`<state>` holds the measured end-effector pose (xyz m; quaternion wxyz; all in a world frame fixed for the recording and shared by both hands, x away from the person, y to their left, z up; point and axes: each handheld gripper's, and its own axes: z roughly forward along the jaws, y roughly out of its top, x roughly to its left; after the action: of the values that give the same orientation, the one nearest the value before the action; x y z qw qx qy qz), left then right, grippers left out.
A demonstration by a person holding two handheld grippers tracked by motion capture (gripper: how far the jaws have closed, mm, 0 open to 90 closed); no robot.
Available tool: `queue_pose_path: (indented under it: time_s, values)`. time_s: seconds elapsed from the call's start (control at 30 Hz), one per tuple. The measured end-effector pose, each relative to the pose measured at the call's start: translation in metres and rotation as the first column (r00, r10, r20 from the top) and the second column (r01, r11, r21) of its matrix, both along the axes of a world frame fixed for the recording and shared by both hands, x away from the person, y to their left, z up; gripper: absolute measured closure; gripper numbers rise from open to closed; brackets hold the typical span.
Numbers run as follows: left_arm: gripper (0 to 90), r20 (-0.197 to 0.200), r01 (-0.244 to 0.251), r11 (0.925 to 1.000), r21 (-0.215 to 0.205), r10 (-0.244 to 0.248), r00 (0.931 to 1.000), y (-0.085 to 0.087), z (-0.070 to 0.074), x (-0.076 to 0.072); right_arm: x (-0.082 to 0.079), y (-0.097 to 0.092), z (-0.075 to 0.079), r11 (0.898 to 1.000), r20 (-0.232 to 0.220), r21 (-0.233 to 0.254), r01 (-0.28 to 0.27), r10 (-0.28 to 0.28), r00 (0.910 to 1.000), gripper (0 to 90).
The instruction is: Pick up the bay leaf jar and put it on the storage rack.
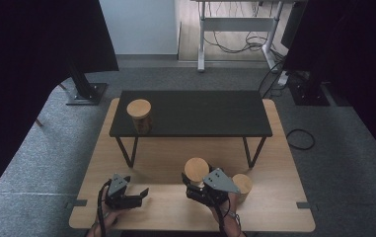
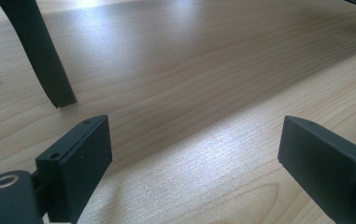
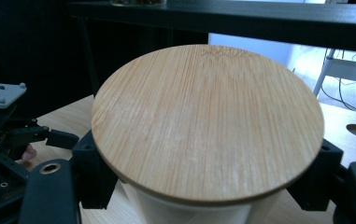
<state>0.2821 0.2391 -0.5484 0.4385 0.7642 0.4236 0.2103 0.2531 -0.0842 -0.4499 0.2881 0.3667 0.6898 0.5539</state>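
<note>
Light wood table [image 1: 274, 207] carries a low black shelf-bench [image 1: 200, 116]; on the bench, far past both sets of jaws, a glass jar w/ bamboo lid [image 1: 139, 114].

Task thing: white round canister w/ flat bamboo lid [image 3: 207, 121], sitting right between the right gripper [image 1: 201, 191] jaws, which are clamped narrow on its body just under the lid rim. Likely ceramic or glass, so stiff, smooth, prob slippery and breakable, moderate wt. Lid looks loose-fit; grip the body, not the lid, keep upright.

Another bamboo-lidded canister [image 1: 242, 184] sits just beside the right gripper, outboard of the jaws.

Left gripper [image 1: 135, 197] jaws stand wide, nothing between them, only bare tabletop; black bench leg [image 2: 40, 51] ahead, to one side.
</note>
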Motion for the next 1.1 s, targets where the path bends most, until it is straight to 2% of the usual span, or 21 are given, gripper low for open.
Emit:
queue_pose_path:
  time_s: [1.1]
  values:
    - [9.2, 0.0, 0.001, 1.0, 0.006, -0.001, 1.0, -0.001, 0.0, 0.0, -0.003, -0.001, 0.03, 1.0, 0.058, 0.011, -0.026, 0.025, 0.998, 24.3]
